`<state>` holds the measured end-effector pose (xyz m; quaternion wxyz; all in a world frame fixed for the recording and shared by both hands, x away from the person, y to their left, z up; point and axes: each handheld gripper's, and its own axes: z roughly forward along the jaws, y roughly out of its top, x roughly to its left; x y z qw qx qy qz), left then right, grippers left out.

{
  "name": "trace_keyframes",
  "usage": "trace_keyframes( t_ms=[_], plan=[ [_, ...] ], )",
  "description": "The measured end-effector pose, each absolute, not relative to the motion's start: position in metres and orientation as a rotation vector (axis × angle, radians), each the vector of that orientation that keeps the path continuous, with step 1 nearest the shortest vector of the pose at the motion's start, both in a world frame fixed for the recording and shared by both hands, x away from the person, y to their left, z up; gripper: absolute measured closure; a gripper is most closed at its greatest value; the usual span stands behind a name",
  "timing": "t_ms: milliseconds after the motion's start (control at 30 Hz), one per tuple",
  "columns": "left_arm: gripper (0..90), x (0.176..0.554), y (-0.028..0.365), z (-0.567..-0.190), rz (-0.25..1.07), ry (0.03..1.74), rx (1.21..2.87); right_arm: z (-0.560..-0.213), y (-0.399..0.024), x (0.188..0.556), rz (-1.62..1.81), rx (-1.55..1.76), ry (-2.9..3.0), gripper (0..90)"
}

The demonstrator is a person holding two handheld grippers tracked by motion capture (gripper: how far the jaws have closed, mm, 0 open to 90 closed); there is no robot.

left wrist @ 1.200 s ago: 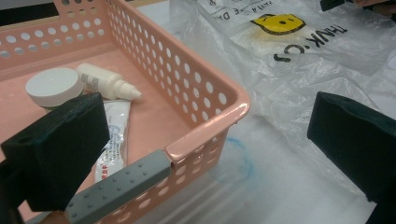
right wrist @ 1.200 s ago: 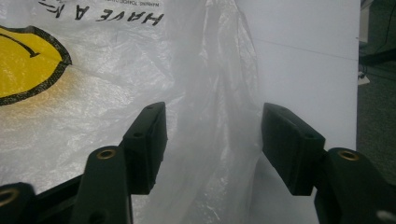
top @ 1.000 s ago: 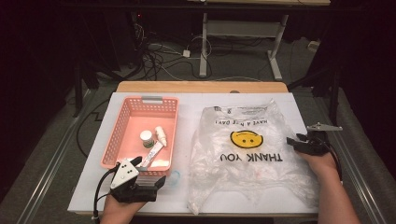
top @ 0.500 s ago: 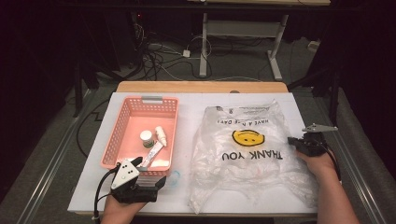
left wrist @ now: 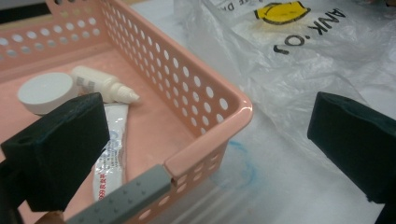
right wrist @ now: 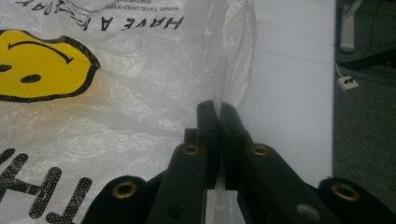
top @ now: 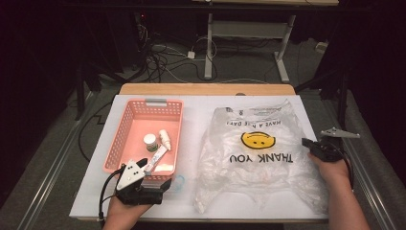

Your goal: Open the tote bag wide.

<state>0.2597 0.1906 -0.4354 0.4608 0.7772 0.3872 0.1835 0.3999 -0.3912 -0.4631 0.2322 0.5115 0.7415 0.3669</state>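
A clear plastic bag printed with a yellow smiley and "THANK YOU" lies flat on the right half of the white table. My right gripper is at the bag's right edge. In the right gripper view its jaws are shut, with a fold of the bag pinched between them. A pink basket at the left holds a white jar, a small dropper bottle and a tube. My left gripper is open, its jaws astride the basket's near right corner.
A small clear piece with a blue ring lies on the table between basket and bag. The table's far edge is a wooden strip. Beyond it are cables and desk legs on a dark floor.
The right gripper has edged slightly left onto the bag's right edge and its jaws look narrower. The left gripper and the basket have not moved.
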Motion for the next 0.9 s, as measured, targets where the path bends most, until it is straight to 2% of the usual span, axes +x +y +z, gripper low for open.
trace_keyframes(
  t_ms=[100,267,467,633,667,733,800,833,867,900],
  plan=[
    [0.0,0.265,0.189,-0.43,0.464,0.927,1.938,-0.462,-0.397,0.397,1.001,1.435,1.98,90.0],
    [0.0,0.264,0.187,-0.431,0.495,0.926,1.863,-0.462,-0.413,0.388,0.981,1.504,1.892,90.0],
    [0.0,0.265,0.181,-0.435,0.498,0.884,1.948,-0.46,-0.436,0.371,0.946,1.598,1.735,90.0],
    [0.0,0.27,0.184,-0.435,0.456,0.889,1.92,-0.46,-0.449,0.358,0.957,1.649,1.658,90.0],
    [0.0,0.272,0.185,-0.434,0.406,0.894,1.926,-0.461,-0.449,0.357,0.961,1.65,1.663,89.9],
    [0.0,0.275,0.185,-0.433,0.355,0.879,1.92,-0.462,-0.446,0.356,0.97,1.627,1.702,80.8],
    [0.0,0.276,0.183,-0.432,0.379,0.873,1.927,-0.462,-0.439,0.354,0.979,1.614,1.741,63.6],
    [0.0,0.277,0.183,-0.431,0.385,0.869,1.929,-0.462,-0.439,0.354,0.979,1.614,1.741,63.6],
    [0.0,0.277,0.183,-0.428,0.415,0.861,1.932,-0.459,-0.436,0.351,0.984,1.563,1.756,52.0],
    [0.0,0.277,0.183,-0.428,0.415,0.861,1.932,-0.459,-0.436,0.351,0.984,1.563,1.756,52.0]
  ],
)
